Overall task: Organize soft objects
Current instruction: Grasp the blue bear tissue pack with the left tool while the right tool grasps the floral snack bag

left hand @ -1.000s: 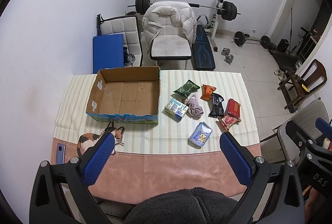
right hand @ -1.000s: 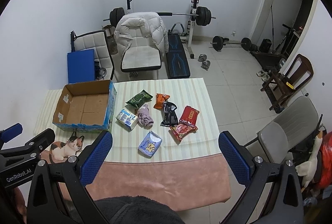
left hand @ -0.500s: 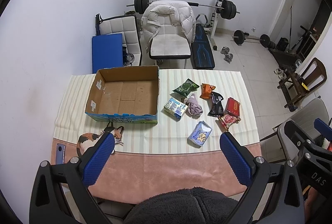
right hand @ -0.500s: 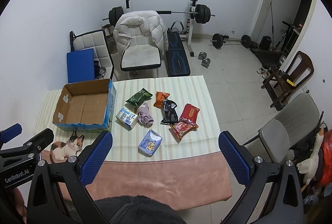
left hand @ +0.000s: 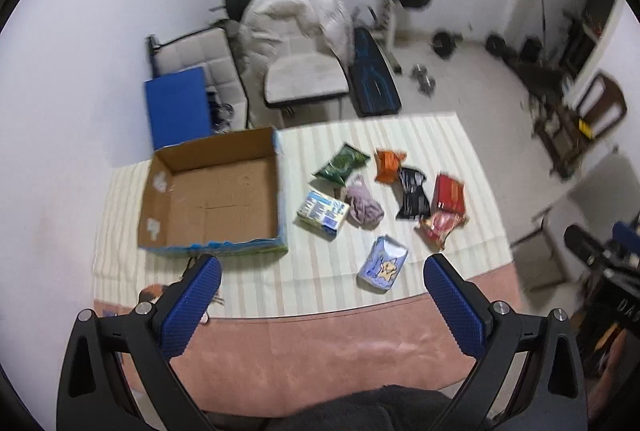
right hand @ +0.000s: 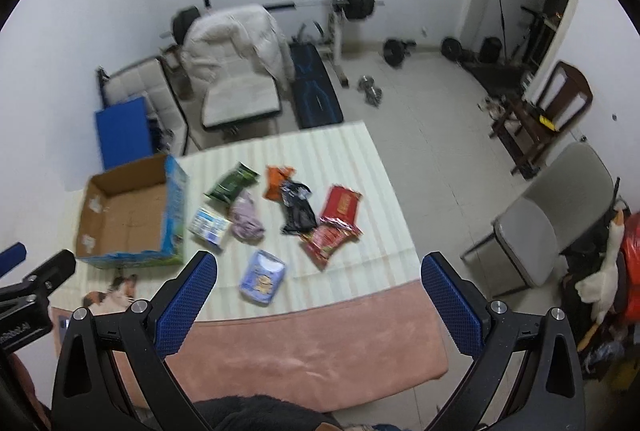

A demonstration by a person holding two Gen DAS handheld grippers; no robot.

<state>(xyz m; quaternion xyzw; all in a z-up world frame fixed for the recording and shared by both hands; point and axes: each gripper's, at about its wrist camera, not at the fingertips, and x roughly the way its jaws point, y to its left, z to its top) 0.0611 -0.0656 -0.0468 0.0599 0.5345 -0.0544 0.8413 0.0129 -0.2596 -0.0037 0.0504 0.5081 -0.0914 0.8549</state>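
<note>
An open cardboard box [left hand: 216, 199] [right hand: 128, 219] sits empty on the left of the striped cloth. Right of it lie several soft packets: a green pouch [left hand: 340, 165], a blue-white pack [left hand: 323, 213], a mauve cloth bundle [left hand: 363, 205] [right hand: 246, 219], an orange packet [left hand: 389, 165], a black packet [left hand: 412, 193], red packets [left hand: 448, 205] [right hand: 338, 219], and a pale blue cat pouch [left hand: 383, 263] [right hand: 262, 275]. My left gripper [left hand: 318, 301] and right gripper [right hand: 316, 301] are both open and empty, held high above the table's near edge.
A pink cloth [left hand: 320, 347] covers the table's near part, with a cat picture [right hand: 112, 291] at the left. Behind the table stand a chair with a white jacket [left hand: 300, 43], a blue pad [left hand: 180, 107] and a weight bench [right hand: 316, 87]. A grey folding chair [right hand: 552, 215] stands at the right.
Both views have shifted and tilted, with the table now nearer and motion blur; both grippers stay open and nothing on the table has moved.
</note>
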